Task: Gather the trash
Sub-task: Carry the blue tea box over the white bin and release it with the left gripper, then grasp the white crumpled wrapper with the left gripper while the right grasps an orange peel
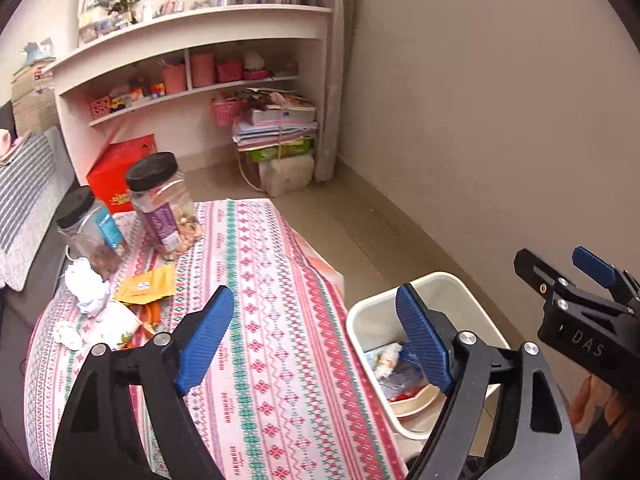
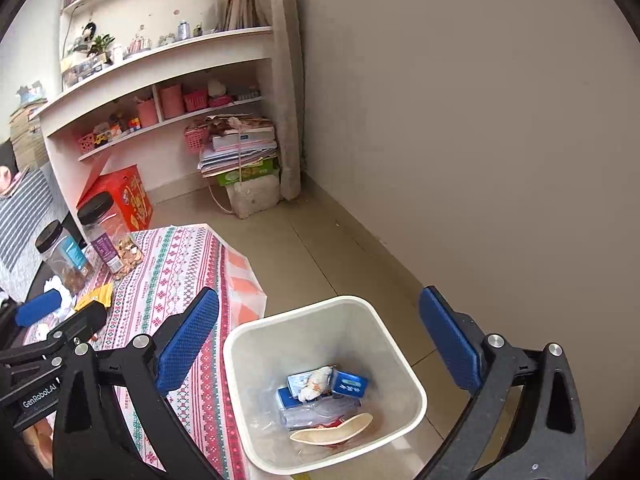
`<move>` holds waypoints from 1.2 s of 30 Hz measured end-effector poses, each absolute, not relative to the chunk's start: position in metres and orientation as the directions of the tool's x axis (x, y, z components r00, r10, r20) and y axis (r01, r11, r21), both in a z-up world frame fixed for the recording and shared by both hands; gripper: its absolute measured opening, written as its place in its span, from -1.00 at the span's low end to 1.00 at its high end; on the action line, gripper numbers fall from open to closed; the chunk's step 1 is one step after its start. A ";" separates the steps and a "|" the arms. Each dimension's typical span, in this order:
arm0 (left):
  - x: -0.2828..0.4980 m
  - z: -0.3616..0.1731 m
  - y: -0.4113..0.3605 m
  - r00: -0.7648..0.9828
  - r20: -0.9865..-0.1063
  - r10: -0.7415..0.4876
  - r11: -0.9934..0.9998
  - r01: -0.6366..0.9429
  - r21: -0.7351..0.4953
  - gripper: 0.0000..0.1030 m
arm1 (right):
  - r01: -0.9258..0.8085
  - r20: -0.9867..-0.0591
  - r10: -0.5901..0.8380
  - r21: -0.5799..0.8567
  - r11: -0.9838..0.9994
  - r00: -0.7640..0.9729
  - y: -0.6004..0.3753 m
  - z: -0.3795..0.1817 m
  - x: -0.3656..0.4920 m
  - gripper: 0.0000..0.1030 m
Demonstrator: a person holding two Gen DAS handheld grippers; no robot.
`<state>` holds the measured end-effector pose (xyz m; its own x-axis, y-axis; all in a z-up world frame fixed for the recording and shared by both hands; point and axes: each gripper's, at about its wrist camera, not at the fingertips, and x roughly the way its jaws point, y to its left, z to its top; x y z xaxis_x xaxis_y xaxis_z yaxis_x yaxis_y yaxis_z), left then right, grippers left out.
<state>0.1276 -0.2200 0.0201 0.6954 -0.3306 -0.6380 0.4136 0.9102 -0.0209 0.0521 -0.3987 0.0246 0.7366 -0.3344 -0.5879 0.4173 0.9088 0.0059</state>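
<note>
Gaping square plastic bin (image 2: 352, 320), rounded corners

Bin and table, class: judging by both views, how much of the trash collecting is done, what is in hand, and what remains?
Done: the bin already holds small blue cartons, a plastic bottle and a paper dish. In hand: nothing; the left tool and right tool are both open and empty. Left: crumpled paper, a yellow packet and a paper cup on the table.
</note>
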 end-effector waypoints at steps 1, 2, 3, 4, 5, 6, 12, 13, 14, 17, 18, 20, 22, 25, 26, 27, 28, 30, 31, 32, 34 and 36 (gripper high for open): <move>0.131 0.021 -0.214 0.707 -0.635 -0.311 0.921 0.389 -0.017 0.58 | 0.410 -0.585 -0.340 -0.014 0.912 0.736 -0.392 0.024 0.056 0.86; 0.133 0.022 -0.207 0.716 -0.634 -0.292 0.931 0.365 -0.017 0.58 | 0.407 -0.582 -0.347 -0.031 0.913 0.736 -0.384 0.025 0.060 0.86; 0.135 0.023 -0.200 0.724 -0.634 -0.274 0.939 0.343 -0.014 0.58 | 0.403 -0.578 -0.352 -0.043 0.914 0.737 -0.378 0.025 0.064 0.86; 0.137 0.022 -0.194 0.730 -0.633 -0.258 0.945 0.328 -0.006 0.58 | 0.397 -0.575 -0.351 -0.048 0.916 0.740 -0.372 0.026 0.067 0.86; 0.137 0.023 -0.189 0.736 -0.632 -0.244 0.949 0.316 0.002 0.59 | 0.391 -0.574 -0.345 -0.046 0.919 0.743 -0.367 0.025 0.068 0.86; 0.138 0.023 -0.183 0.742 -0.629 -0.232 0.952 0.305 0.008 0.60 | 0.383 -0.577 -0.335 -0.042 0.923 0.745 -0.363 0.024 0.072 0.86; 0.145 0.017 -0.149 0.750 -0.637 -0.178 0.969 0.245 0.018 0.61 | 0.326 -0.594 -0.289 -0.046 0.944 0.751 -0.328 0.021 0.092 0.86; 0.146 0.017 -0.145 0.748 -0.641 -0.173 0.971 0.238 0.016 0.61 | 0.318 -0.595 -0.281 -0.045 0.947 0.753 -0.323 0.021 0.095 0.86; 0.148 0.017 -0.140 0.749 -0.642 -0.167 0.973 0.230 0.014 0.61 | 0.310 -0.596 -0.273 -0.043 0.950 0.755 -0.318 0.020 0.098 0.86; 0.153 0.012 -0.124 0.750 -0.646 -0.142 0.980 0.200 0.017 0.61 | 0.293 -0.601 -0.257 -0.038 0.955 0.757 -0.304 0.018 0.106 0.86; 0.154 0.010 -0.119 0.747 -0.651 -0.134 0.982 0.190 0.016 0.61 | 0.288 -0.603 -0.251 -0.037 0.957 0.757 -0.299 0.017 0.109 0.86; 0.158 0.006 -0.108 0.741 -0.660 -0.120 0.985 0.174 0.017 0.62 | 0.274 -0.610 -0.236 -0.032 0.961 0.757 -0.291 0.015 0.114 0.86; 0.163 0.000 -0.097 0.735 -0.671 -0.097 0.988 0.151 0.023 0.65 | 0.258 -0.618 -0.222 -0.032 0.966 0.754 -0.284 0.012 0.119 0.86; 0.171 -0.010 -0.078 0.725 -0.687 -0.048 0.993 0.106 0.043 0.67 | 0.230 -0.633 -0.201 -0.037 0.973 0.748 -0.268 0.006 0.128 0.86; 0.175 -0.014 -0.070 0.717 -0.696 -0.033 0.995 0.088 0.045 0.67 | 0.220 -0.637 -0.194 -0.039 0.975 0.746 -0.263 0.004 0.131 0.86; 0.179 -0.018 -0.063 0.710 -0.704 -0.021 0.997 0.071 0.042 0.67 | 0.210 -0.640 -0.187 -0.041 0.977 0.745 -0.258 0.001 0.134 0.86; 0.183 -0.022 -0.056 0.701 -0.713 -0.010 0.998 0.054 0.039 0.67 | 0.199 -0.645 -0.179 -0.043 0.979 0.743 -0.252 -0.001 0.137 0.86; 0.191 -0.028 -0.040 0.683 -0.730 0.010 0.999 0.020 0.032 0.67 | 0.173 -0.655 -0.158 -0.043 0.984 0.738 -0.239 -0.005 0.144 0.86; 0.194 -0.031 -0.032 0.678 -0.735 0.019 1.000 0.003 0.029 0.67 | 0.159 -0.661 -0.147 -0.043 0.986 0.736 -0.233 -0.007 0.148 0.86; 0.197 -0.033 -0.024 0.674 -0.738 0.031 0.999 -0.014 0.029 0.67 | 0.144 -0.666 -0.136 -0.043 0.989 0.734 -0.225 -0.009 0.152 0.86; 0.206 -0.040 -0.010 0.661 -0.748 0.056 0.998 -0.049 0.032 0.67 | 0.120 -0.674 -0.119 -0.045 0.992 0.729 -0.213 -0.014 0.158 0.86; 0.218 -0.047 0.005 0.638 -0.765 0.087 0.995 -0.088 0.040 0.67 | 0.101 -0.683 -0.112 -0.056 0.993 0.721 -0.202 -0.020 0.165 0.86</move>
